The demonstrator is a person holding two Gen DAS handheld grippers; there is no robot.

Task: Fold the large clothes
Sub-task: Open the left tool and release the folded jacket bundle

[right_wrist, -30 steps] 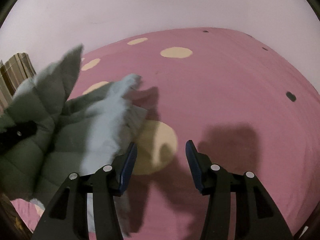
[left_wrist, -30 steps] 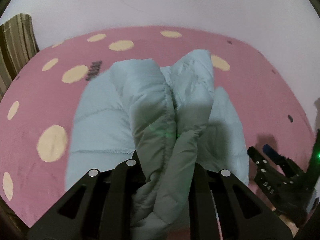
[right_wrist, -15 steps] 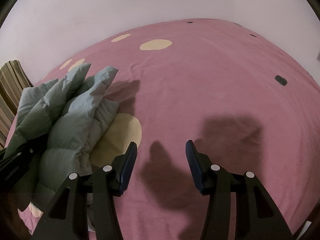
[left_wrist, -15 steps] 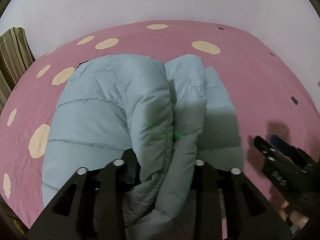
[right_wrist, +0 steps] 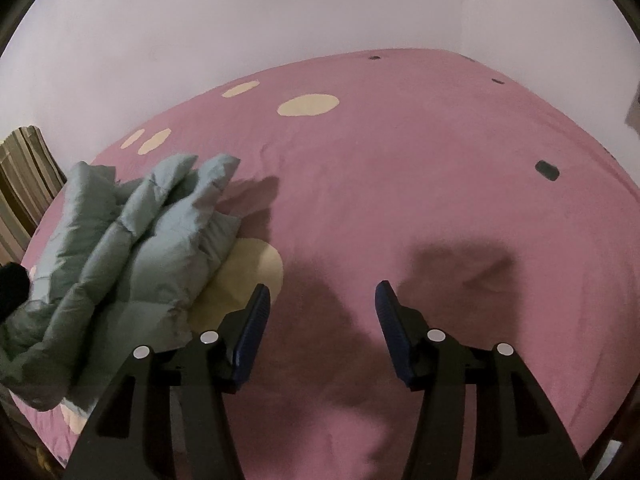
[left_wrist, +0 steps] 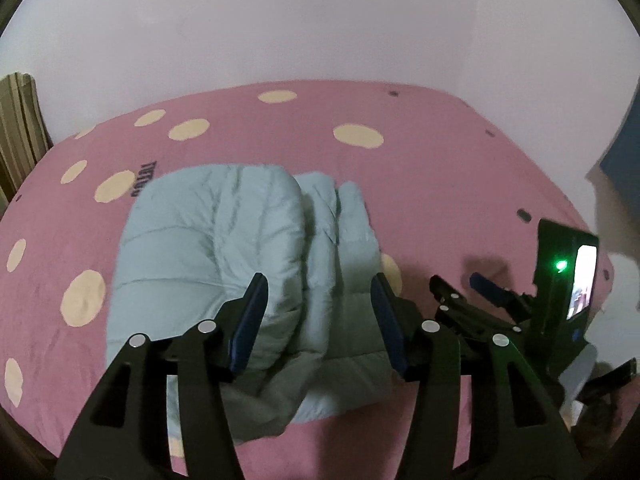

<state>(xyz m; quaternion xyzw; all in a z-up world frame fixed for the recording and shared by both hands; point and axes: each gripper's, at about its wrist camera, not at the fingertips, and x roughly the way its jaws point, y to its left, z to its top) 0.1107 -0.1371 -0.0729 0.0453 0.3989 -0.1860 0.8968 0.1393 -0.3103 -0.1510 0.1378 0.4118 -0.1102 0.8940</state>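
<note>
Jaws of the left gripper (left_wrist: 318, 312) stand apart and are opening above a folded pale-blue puffer jacket (left_wrist: 224, 264), the blue pads clear of the fabric and nothing pressed between them. To that gripper's right, low in the left wrist view, the right gripper (left_wrist: 460, 286) points the same way across the bed, a green light glowing on its body beside a small lit screen. From its own camera the right gripper (right_wrist: 322, 328) shows jaws parted and opening a little, with only pink bedspread (right_wrist: 400, 184) and shadow between them. The jacket (right_wrist: 132, 248) lies bunched in thick quilted folds on the bed, just left of the right gripper and partly covering a cream dot (right_wrist: 248, 276) of the spread. In the left wrist view the garment sits as a rounded bundle near the bed's near edge, its larger fold to the left and narrower layers stacked to the right. Beyond it the bedspread runs on, scattered with cream dots and a few small dark marks, to a plain pale wall (left_wrist: 320, 20). Striped fabric (right_wrist: 24, 184) hangs at the far left edge.
</note>
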